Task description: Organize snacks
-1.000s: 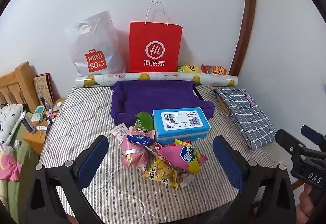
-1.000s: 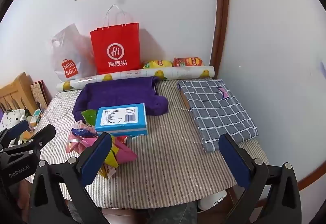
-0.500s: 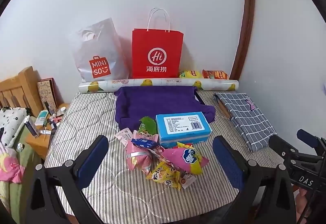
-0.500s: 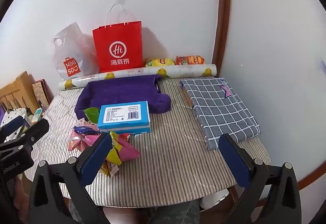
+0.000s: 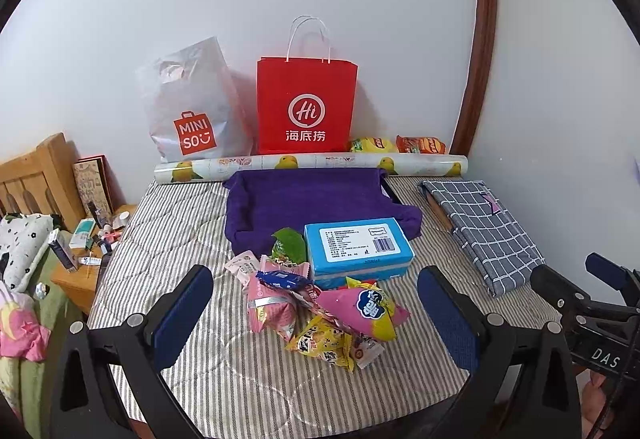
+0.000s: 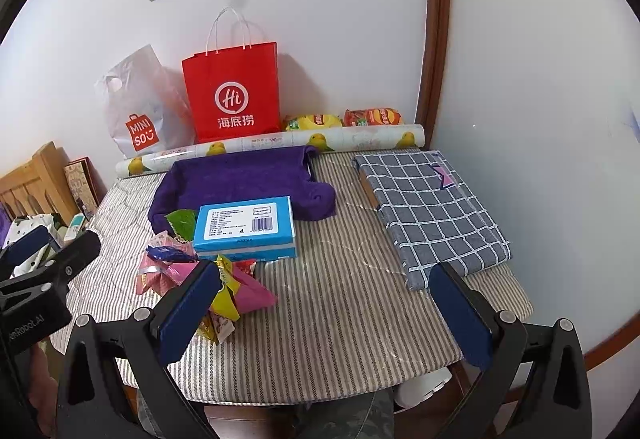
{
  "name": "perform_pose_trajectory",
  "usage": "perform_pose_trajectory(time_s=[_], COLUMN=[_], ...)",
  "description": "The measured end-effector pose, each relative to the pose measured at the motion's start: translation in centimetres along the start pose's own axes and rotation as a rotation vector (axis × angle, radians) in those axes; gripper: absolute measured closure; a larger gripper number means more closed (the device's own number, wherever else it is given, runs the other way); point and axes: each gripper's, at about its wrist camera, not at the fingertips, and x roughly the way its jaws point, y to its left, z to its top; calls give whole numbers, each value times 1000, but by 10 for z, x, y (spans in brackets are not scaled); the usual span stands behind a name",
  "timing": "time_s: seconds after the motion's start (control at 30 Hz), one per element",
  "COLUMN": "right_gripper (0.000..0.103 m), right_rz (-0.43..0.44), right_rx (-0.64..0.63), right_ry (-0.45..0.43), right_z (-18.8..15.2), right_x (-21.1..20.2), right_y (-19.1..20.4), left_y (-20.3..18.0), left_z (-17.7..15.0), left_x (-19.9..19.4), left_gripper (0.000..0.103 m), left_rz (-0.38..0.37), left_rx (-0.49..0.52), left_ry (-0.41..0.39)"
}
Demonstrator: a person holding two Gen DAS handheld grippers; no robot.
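Both tongs are hanging above the near edge of the worktop (image 5: 168,223), which is carrying a striped quilted cover. Left tongs (image 5: 316,313) are standing released, jaws spread wide, nothing between them; the snack pile (image 5: 320,303) is lying just beyond the gap. Right tongs (image 6: 324,311) are likewise released and empty, aiming at bare striped cover, pile off to their left.

The snacks are sitting in a loose heap near the worktop's front: a pink cone-shaped packet (image 5: 364,313), yellow sachets (image 5: 320,345), a pink pouch (image 5: 270,309), a dark blue wrapper (image 5: 282,279), a green packet (image 5: 288,245). The heap is touching the front of a blue box (image 5: 356,247), which is resting partly on a purple towel (image 5: 304,199).

Two more snack bags (image 5: 396,145) are lying behind a printed roll (image 5: 312,163) at the wall, beside a red paper bag (image 5: 306,105).

Judgement: sorting is looking barely begun; nothing is gripped and the heap is still jumbled. Nearly everything appears left to do.
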Motion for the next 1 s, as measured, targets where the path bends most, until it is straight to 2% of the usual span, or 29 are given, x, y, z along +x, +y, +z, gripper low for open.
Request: perform_pose_trajectory(time_s=[1.0], right_gripper=[0], right_rz=[20], right_rx=[15], right_ry=[-11], right_z=[-2], right_x=[-6], right_y=[-1], left_y=[3], left_z=[-3], left_x=[-2], left_gripper=[0], left_rz=[6], left_rx=[-6], left_ry=[-4])
